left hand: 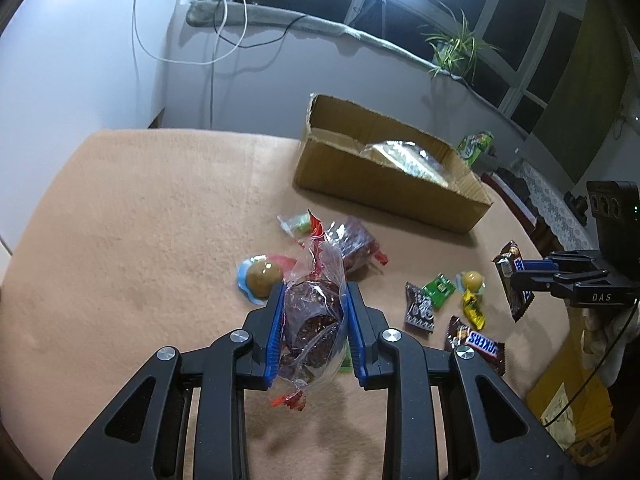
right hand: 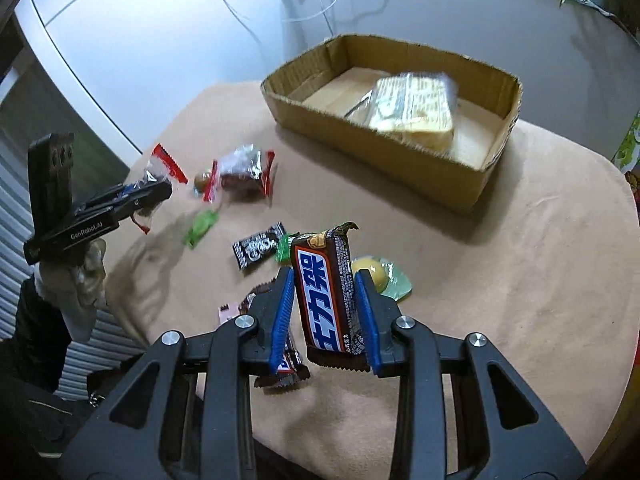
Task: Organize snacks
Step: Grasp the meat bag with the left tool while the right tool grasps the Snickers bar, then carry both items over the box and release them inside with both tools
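1. While both hands are loaded, we note the left tool (left hand: 314,312) pinching a clear bag of dark dried fruit (left hand: 314,316) between its blue pads, the bag hanging free above the table (left hand: 140,220)
2. Right tool (right hand: 325,308) is closed on a Snickers bar (right hand: 326,296), held upright, long edges against the pads, lifted off the cloth
3. Cardboard box (right hand: 472,184) sits at the far side of the table, open-topped; one pale wrapped block (right hand: 412,110) already lies inside, toward its far right
4. Loose on the table between tools and box: a second red-ended fruit bag (left hand: 356,244), a brown jelly cup (left hand: 262,276), a black sachet (left hand: 420,308), a small green packet (left hand: 439,289), a yellow jelly cup (left hand: 471,280), another Snickers bar (left hand: 478,346)
5. Step in hand, as we judge it: carry both held snacks over the box and drop them in
6. To do it well, we would clear the near wall before lowering, since the bag's tail dangles below the pads and could snag the rim
7. Release the bar over the bare left floor of the box, low, so it lies flat beside the block
8. Bring the tools in one after the other; they are well apart now and the box is narrow
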### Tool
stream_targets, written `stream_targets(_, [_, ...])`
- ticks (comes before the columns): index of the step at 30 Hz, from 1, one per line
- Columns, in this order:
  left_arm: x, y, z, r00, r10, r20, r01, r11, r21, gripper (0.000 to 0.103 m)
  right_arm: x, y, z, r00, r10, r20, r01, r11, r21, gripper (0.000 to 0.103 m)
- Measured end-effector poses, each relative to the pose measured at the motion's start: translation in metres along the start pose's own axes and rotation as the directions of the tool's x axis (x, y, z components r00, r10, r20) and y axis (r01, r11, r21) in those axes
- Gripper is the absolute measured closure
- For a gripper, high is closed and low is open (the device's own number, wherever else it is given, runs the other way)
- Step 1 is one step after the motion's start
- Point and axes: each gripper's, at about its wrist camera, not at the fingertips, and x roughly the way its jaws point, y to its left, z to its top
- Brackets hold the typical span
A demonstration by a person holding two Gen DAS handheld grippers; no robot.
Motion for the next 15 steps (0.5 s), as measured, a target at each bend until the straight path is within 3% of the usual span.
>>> stream_targets(15, [-0.003, -0.014, 0.055, 0.995, -0.035, 0.093, 0.035, 0.999, 0.006, 0.076, -0.042, -0.023, 0.055, 0.986, -0.049, 0.157, 0.043, 0.998, 0.045, 0.071])
